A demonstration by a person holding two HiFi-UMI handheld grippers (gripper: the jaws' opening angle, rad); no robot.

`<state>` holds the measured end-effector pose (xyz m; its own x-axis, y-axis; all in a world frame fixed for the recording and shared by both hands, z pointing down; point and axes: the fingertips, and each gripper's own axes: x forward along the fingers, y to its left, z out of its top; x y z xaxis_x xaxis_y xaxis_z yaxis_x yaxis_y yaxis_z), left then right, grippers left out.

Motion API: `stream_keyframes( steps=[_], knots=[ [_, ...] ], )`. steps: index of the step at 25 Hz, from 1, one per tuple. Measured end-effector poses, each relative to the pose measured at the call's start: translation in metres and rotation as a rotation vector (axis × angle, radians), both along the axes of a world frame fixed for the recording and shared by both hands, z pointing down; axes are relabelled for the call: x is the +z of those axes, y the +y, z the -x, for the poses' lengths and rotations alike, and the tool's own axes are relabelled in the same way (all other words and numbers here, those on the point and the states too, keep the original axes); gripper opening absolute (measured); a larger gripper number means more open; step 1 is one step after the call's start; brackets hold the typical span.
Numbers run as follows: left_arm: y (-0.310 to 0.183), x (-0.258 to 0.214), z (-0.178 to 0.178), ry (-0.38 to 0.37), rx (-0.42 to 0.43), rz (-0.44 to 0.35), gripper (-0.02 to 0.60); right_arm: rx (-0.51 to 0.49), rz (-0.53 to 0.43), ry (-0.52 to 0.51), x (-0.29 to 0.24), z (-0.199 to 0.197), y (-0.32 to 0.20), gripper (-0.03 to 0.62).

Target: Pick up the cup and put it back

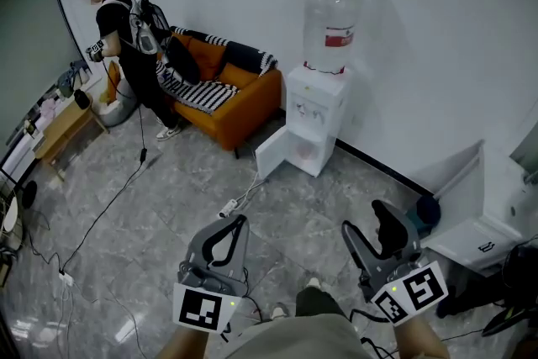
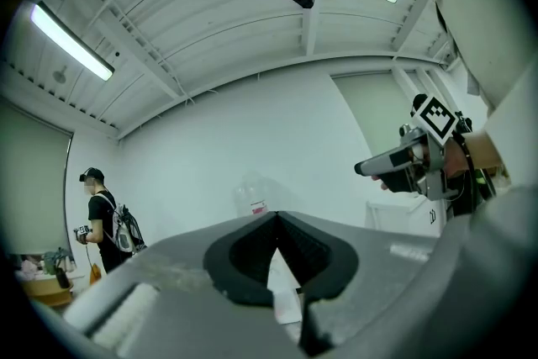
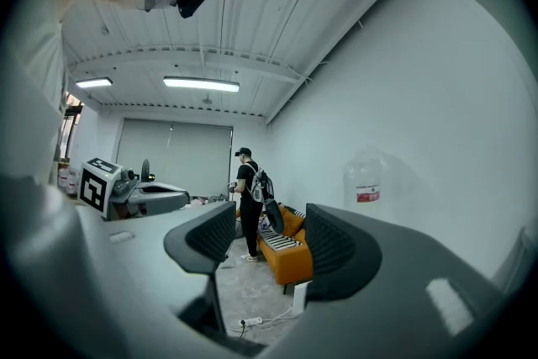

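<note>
No cup shows plainly in any view. A white water dispenser (image 1: pixel 315 109) stands against the far wall with a clear bottle (image 1: pixel 332 29) on top; its lower door hangs open, and what is inside is too dim to tell. My left gripper (image 1: pixel 241 220) (image 2: pixel 277 216) is held low in front of me, shut, its tips meeting with nothing between them. To its right, my right gripper (image 1: pixel 363 216) (image 3: pixel 269 219) is open and empty, its jaws well apart. Both grippers hang in the air over the floor, well short of the dispenser.
An orange sofa (image 1: pixel 227 88) with striped cushions stands left of the dispenser. A person (image 1: pixel 126 38) with a backpack stands by a desk (image 1: pixel 59 130) at the far left. A power strip (image 1: pixel 229 206) and cables lie on the tiled floor. A white cabinet (image 1: pixel 483 214) is at the right.
</note>
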<state>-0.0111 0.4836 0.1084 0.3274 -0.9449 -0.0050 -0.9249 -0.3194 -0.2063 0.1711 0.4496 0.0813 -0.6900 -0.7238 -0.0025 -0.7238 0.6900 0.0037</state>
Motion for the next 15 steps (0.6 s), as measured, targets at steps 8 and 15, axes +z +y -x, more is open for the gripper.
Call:
stream_keyframes(
  steps=[8,15],
  knots=[
    [-0.06,0.027,0.011,-0.016,-0.014,0.036,0.002,0.006,-0.028,0.028,0.018,-0.003,-0.07,0.262],
    [-0.144,0.036,0.01,-0.016,-0.033,0.069,0.002,-0.015,0.028,0.024,0.038,0.0,-0.159,0.264]
  ],
)
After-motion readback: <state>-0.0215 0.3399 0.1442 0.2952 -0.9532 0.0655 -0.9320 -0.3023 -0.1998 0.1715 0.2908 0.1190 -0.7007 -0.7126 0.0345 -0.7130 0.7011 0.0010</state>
